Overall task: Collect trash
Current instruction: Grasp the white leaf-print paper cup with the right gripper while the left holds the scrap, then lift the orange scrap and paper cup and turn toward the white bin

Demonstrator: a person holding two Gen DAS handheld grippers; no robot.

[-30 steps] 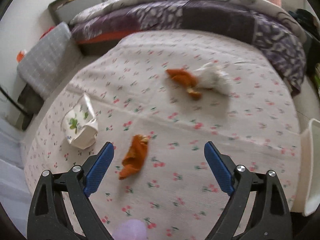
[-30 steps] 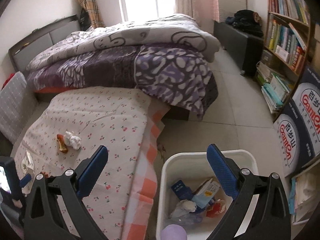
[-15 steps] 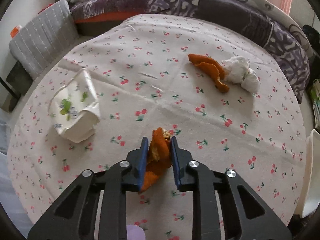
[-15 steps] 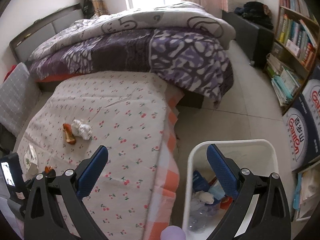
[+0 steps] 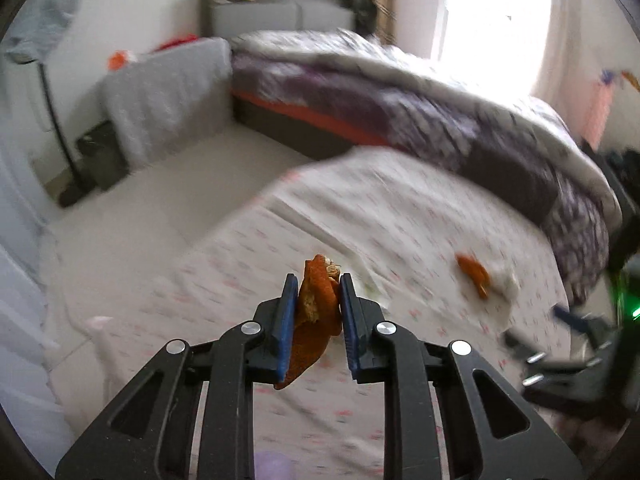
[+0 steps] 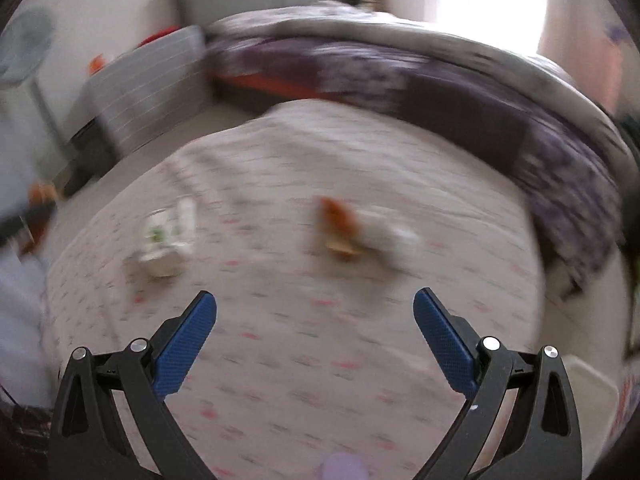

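My left gripper (image 5: 316, 284) is shut on an orange peel (image 5: 314, 316) and holds it lifted above the cherry-print tablecloth (image 5: 400, 216). A second orange peel (image 5: 472, 270) lies beside a crumpled white tissue (image 5: 506, 280) on the cloth; both show blurred in the right wrist view, peel (image 6: 338, 222) and tissue (image 6: 386, 236). A crumpled white wrapper (image 6: 168, 240) lies at the left. My right gripper (image 6: 316, 312) is open and empty over the cloth; it also shows at the right edge of the left wrist view (image 5: 576, 344).
A bed with a purple and grey quilt (image 5: 420, 108) stands behind the table. A grey cushion (image 5: 168, 96) leans at the left by a fan stand (image 5: 56, 120). A corner of the white trash bin (image 6: 592, 384) shows at the lower right.
My left gripper has lifted the orange peel off the cloth and tilted up. My right gripper has swung left from over the trash bin to over the table, still open.
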